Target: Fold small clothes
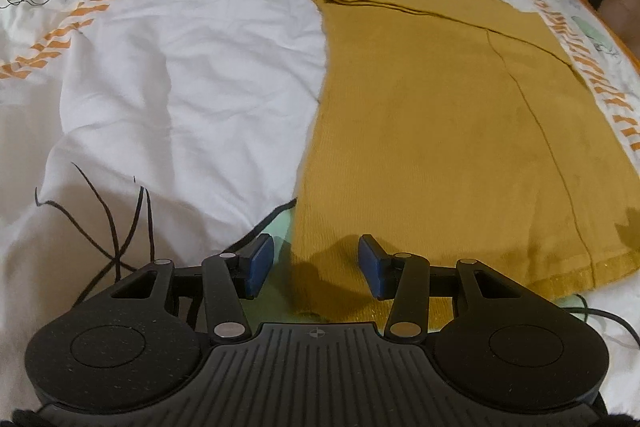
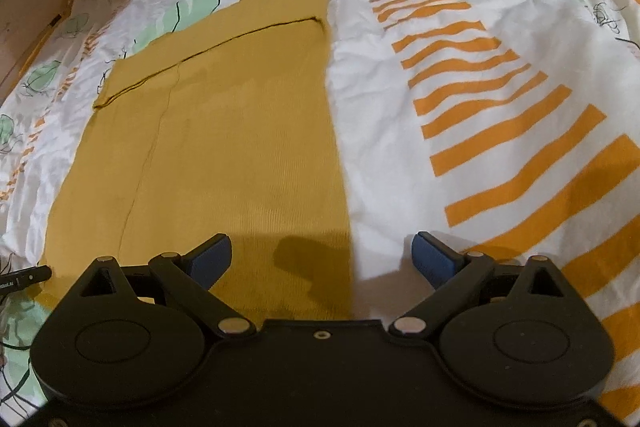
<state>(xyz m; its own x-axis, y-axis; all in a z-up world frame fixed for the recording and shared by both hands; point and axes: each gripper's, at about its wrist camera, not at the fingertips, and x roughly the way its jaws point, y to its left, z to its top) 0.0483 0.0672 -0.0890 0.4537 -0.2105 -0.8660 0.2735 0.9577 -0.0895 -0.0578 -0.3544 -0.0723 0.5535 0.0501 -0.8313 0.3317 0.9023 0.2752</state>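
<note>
Left wrist: one mustard garment (image 1: 440,131) on bedsheet (image 1: 180,75); two hand-held grippers (image 1: 316,263) (image 2: 322,259), both released.

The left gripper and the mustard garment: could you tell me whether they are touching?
Cannot tell. In the left wrist view the left gripper is open over the mustard garment near its hem, but the height between them is unclear.

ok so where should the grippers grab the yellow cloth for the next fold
Probably the two near corners of the yellow cloth, coming from the near hem side: it lies flat, and each open gripper, left and right, already sits over a near corner.
</note>
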